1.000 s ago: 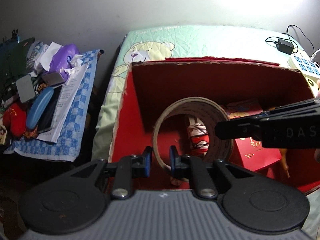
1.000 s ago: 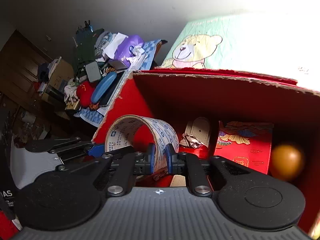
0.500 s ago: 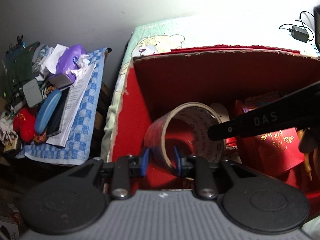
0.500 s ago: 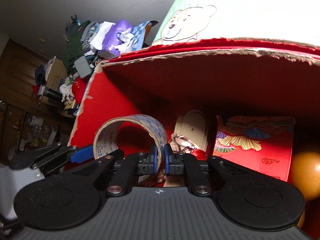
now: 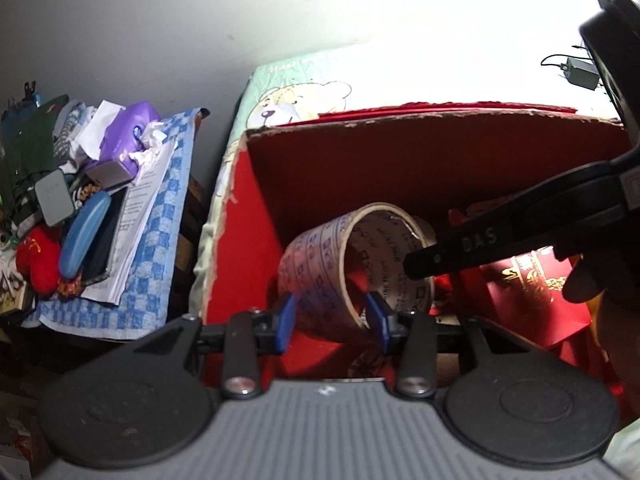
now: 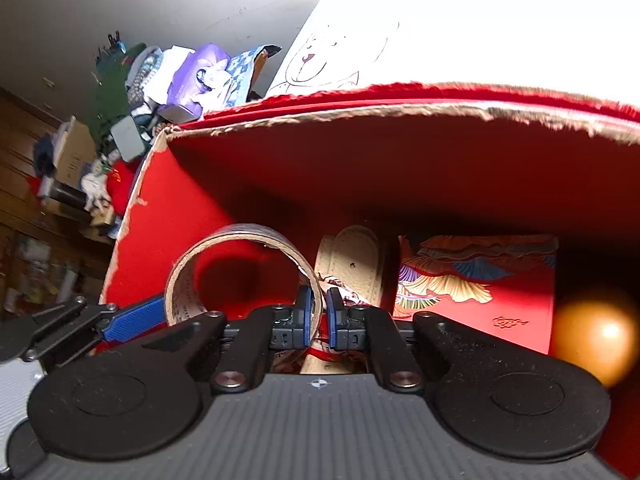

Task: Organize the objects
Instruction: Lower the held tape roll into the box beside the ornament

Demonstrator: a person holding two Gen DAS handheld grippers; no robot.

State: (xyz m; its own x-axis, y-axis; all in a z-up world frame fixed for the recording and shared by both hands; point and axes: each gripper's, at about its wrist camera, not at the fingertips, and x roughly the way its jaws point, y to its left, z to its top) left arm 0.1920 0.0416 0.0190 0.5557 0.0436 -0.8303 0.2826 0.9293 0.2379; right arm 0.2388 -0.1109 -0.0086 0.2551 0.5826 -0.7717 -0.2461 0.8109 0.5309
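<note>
In the left wrist view we see the tape roll (image 5: 356,268) low in the centre of the frame, inside the red box (image 5: 256,240), near its left wall. Our left gripper (image 5: 332,316) has its blue fingers (image 5: 285,316) on either side of the roll's near edge; they are spreading apart, with the roll between them but not pressed. Our right gripper (image 5: 416,266) reaches in from the right of the frame and its tip meets the roll's far rim.

In the right wrist view our right gripper (image 6: 318,312) has its fingers (image 6: 303,312) clamped together on the roll's cardboard wall (image 6: 312,276), at lower centre. To the right stand a red envelope (image 6: 480,292) with a gold pattern and a blurred orange ball (image 6: 596,332). Outside the box, at the left of the left wrist frame, a blue checked cloth (image 5: 160,240) on a surface carries a blue case (image 5: 84,236) and a purple tissue pack (image 5: 128,132).
</note>
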